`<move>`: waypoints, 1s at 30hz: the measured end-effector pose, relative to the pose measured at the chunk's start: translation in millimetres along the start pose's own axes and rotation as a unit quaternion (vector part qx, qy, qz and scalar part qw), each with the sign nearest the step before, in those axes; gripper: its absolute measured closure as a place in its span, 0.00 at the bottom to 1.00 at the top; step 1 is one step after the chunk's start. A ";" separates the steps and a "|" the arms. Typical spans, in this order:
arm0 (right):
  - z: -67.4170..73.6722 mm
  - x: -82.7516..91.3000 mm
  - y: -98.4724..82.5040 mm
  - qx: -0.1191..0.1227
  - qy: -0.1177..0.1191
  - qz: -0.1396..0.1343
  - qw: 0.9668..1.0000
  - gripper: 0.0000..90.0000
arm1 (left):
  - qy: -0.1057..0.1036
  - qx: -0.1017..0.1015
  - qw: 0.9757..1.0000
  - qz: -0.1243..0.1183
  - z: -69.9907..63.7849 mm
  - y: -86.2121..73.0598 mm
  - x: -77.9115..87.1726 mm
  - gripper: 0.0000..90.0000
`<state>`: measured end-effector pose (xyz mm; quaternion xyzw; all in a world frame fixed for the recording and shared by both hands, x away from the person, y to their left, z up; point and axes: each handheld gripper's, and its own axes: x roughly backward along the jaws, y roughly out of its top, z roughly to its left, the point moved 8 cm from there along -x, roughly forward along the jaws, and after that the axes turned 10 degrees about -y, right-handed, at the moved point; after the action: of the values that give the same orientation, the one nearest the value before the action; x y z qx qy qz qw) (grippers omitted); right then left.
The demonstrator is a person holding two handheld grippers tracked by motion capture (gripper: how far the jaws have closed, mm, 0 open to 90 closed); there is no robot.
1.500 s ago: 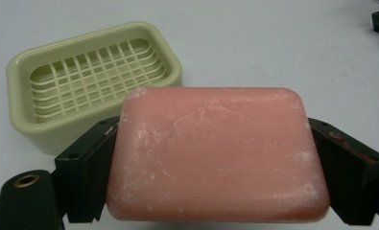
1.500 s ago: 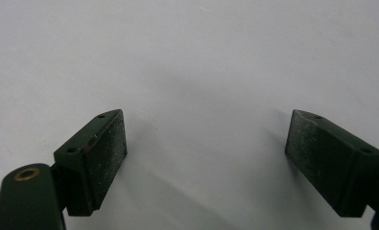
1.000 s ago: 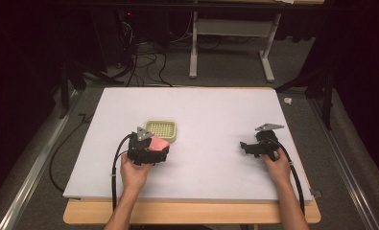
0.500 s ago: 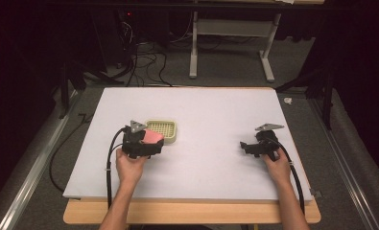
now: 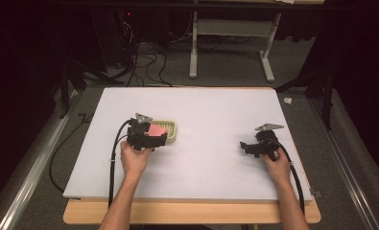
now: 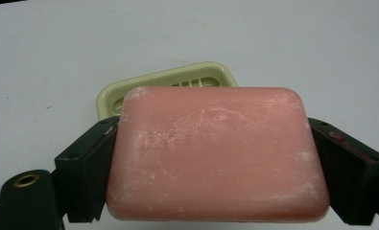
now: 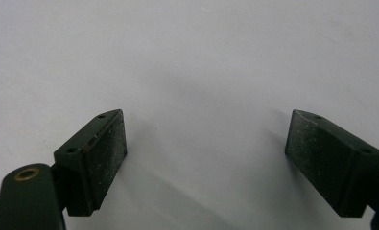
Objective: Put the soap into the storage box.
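A pink bar of soap (image 6: 216, 153) is held flat between the jaws of my left gripper (image 5: 154, 137), which is shut on it. Just beyond it lies a pale cream slotted soap dish (image 6: 168, 82); from the high view the soap (image 5: 155, 131) overlaps the left end of the dish (image 5: 170, 132). My right gripper (image 5: 244, 147) rests over the white table at the right, open, with bare surface between its fingers (image 7: 98, 158).
The white table top (image 5: 211, 115) spreads wide around both hands. Black cables trail from each gripper toward the front edge. Beyond the table's far edge stand a grey desk frame (image 5: 230, 43) and floor cables.
My left gripper has carried the soap left and farther away, up to the dish. The right gripper has stayed in place.
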<state>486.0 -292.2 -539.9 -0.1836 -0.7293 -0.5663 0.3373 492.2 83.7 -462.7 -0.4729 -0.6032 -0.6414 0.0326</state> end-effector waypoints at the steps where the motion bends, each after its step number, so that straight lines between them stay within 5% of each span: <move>1: 0.0 0.0 0.0 0.000 0.000 0.000 1.000 0.16 | 0.001 0.000 1.000 0.000 0.1 0.8 -1.0 0.16; 19: 0.0 0.0 0.0 0.000 0.000 0.000 1.000 0.16 | 0.015 0.007 1.000 0.024 2.7 11.6 -29.2 0.15; 30: 0.0 0.0 0.0 0.000 0.000 0.000 1.000 0.16 | 0.025 0.028 0.999 0.038 12.5 8.0 -40.9 0.15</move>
<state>486.0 -292.1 -539.9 -0.1838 -0.7291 -0.5665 0.3373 526.7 70.0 -485.5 -0.4782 -0.6012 -0.6345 0.0855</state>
